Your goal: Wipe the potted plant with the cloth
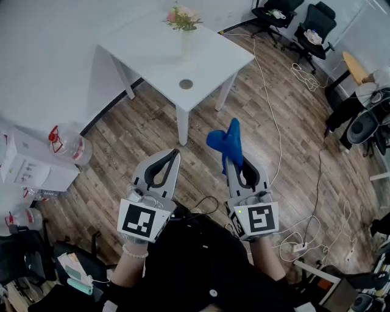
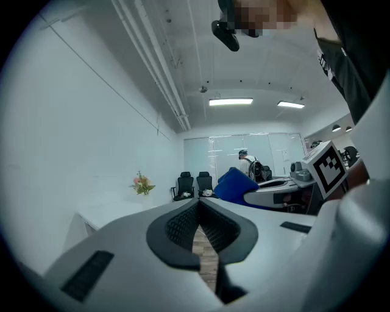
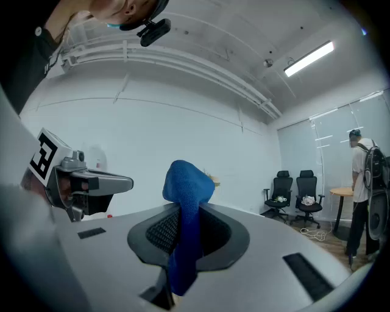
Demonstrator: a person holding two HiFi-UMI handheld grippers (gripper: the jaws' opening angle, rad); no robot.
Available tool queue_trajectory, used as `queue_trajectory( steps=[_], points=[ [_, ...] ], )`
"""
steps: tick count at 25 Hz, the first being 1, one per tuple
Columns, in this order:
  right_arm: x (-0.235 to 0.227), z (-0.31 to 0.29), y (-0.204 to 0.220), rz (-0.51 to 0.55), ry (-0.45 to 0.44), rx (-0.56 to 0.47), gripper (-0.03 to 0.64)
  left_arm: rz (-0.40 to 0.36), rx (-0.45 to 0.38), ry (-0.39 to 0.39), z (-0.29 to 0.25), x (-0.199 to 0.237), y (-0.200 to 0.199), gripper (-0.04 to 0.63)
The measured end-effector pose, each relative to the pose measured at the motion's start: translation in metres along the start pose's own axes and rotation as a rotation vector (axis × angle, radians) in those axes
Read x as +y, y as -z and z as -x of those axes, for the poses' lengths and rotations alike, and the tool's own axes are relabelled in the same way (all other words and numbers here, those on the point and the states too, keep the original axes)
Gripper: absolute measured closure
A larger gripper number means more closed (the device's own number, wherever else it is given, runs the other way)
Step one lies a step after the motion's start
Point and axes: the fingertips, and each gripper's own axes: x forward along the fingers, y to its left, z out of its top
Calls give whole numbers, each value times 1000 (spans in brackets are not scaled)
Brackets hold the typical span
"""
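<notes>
Approach step: right gripper (image 1: 236, 163), fingers clamped on the upright blue cloth (image 1: 226, 141); left gripper (image 1: 172, 155), fingers clenched on nothing; potted plant (image 1: 183, 18) well ahead on the white counter (image 1: 152, 52); next move likely calls for carrying the cloth to its leaves.

A wood-plank floor (image 1: 152, 140) ran under a white square table (image 1: 152, 52) that stood close to a plain white wall (image 1: 49, 36). Black office chairs (image 1: 314, 27) stood at the far side. White cables (image 1: 303, 76) trailed over the boards, and strip ceiling lights (image 2: 230, 102) glowed above a glass partition (image 2: 225, 152).
</notes>
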Motion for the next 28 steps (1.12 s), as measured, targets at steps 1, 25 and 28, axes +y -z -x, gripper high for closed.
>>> queue_trajectory(
  steps=[1, 25, 28],
  points=[
    [-2, -1, 0, 1, -2, 0, 535, 0, 1, -3, -1, 0, 0, 581],
    [-31, 6, 10, -34, 11, 1, 535, -22, 5, -32, -16, -9, 3, 581],
    [-35, 3, 13, -41, 15, 6, 535, -10, 20, -34, -18, -9, 7, 581]
  ],
)
